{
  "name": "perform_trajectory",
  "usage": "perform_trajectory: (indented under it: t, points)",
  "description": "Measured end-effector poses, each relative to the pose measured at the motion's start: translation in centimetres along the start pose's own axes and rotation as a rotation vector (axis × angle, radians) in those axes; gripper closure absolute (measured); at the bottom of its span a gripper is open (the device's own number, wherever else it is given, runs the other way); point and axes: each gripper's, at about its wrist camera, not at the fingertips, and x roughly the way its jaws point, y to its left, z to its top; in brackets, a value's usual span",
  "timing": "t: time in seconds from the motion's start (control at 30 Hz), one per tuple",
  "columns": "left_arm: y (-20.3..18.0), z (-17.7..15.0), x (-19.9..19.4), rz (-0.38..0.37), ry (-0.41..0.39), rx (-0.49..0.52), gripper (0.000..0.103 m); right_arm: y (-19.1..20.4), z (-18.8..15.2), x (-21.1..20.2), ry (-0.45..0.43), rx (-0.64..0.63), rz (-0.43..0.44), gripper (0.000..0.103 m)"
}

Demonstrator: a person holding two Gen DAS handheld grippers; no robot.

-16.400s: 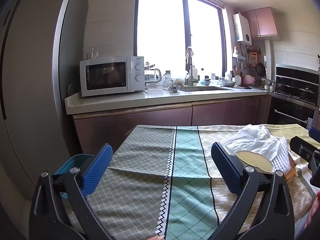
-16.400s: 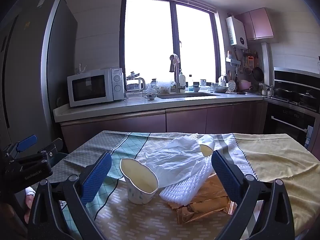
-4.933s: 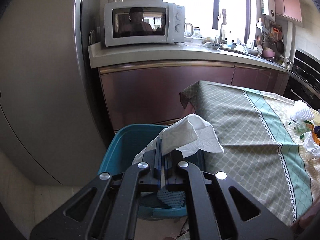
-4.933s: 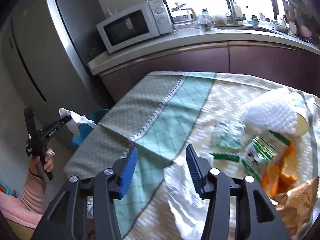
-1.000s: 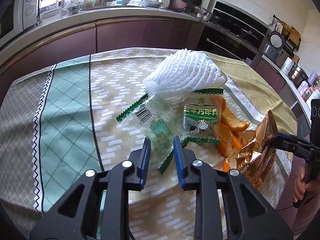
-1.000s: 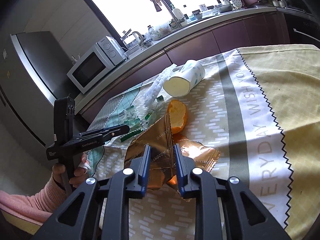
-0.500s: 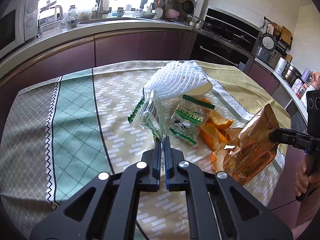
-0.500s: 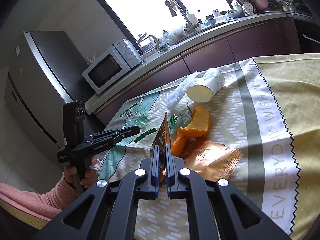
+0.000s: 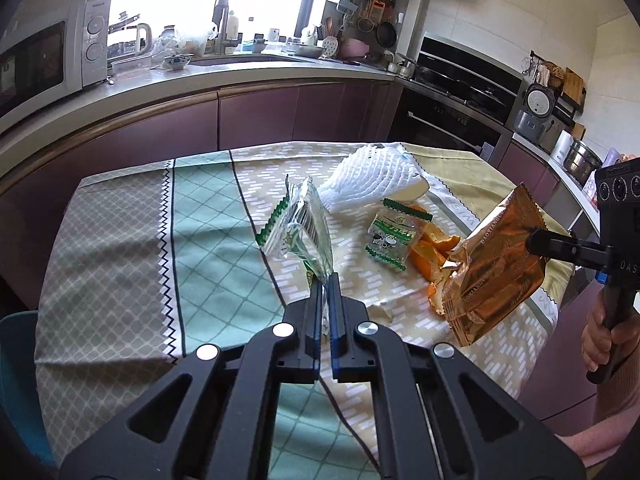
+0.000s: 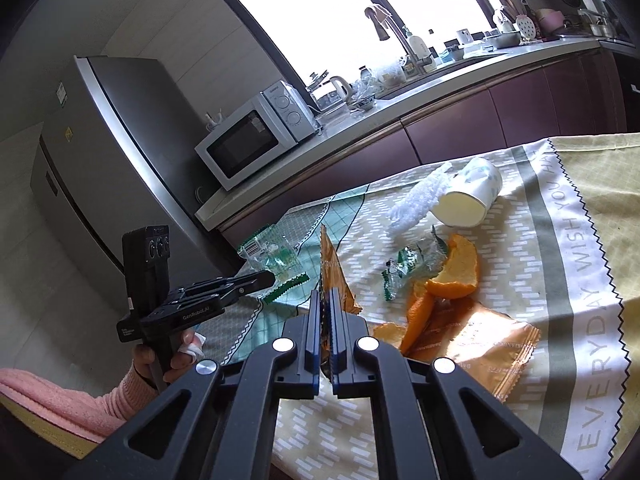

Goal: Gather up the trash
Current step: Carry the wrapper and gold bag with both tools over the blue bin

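Observation:
My left gripper (image 9: 328,280) is shut on a clear wrapper with green edges (image 9: 300,220), which stands up off the tablecloth (image 9: 208,240). At the right of the left wrist view, my right gripper (image 9: 534,242) holds a gold foil bag (image 9: 496,264) above the table. In the right wrist view my right gripper (image 10: 328,296) is shut on that bag's edge (image 10: 332,268). The left gripper (image 10: 270,278) shows there with the clear wrapper (image 10: 272,256). Orange peel (image 10: 456,272), a small green wrapper (image 10: 404,264) and a second gold wrapper (image 10: 480,340) lie on the cloth.
A white foam net (image 9: 372,176) lies over a tipped paper cup (image 10: 472,196) at the table's far side. A blue bin (image 9: 16,380) stands on the floor past the table's left edge. Behind are the counter, the microwave (image 10: 256,136) and the fridge (image 10: 100,168).
A second ago both pairs of jaws stood slightly apart around wrappers lying on the table. Both have shut on them and risen, so each wrapper now hangs clear of the cloth.

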Motion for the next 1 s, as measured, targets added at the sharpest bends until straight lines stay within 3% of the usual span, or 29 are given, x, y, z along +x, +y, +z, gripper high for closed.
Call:
perform_trajectory:
  t: [0.47, 1.0]
  points:
    - [4.9, -2.7, -7.1, 0.096, -0.046, -0.052, 0.099, 5.3, 2.0, 6.0, 0.037, -0.066, 0.147, 0.100]
    - [13.9, -5.3, -15.3, 0.297, -0.108, -0.185, 0.099, 13.9, 3.9, 15.8, 0.159, -0.171, 0.332, 0.100]
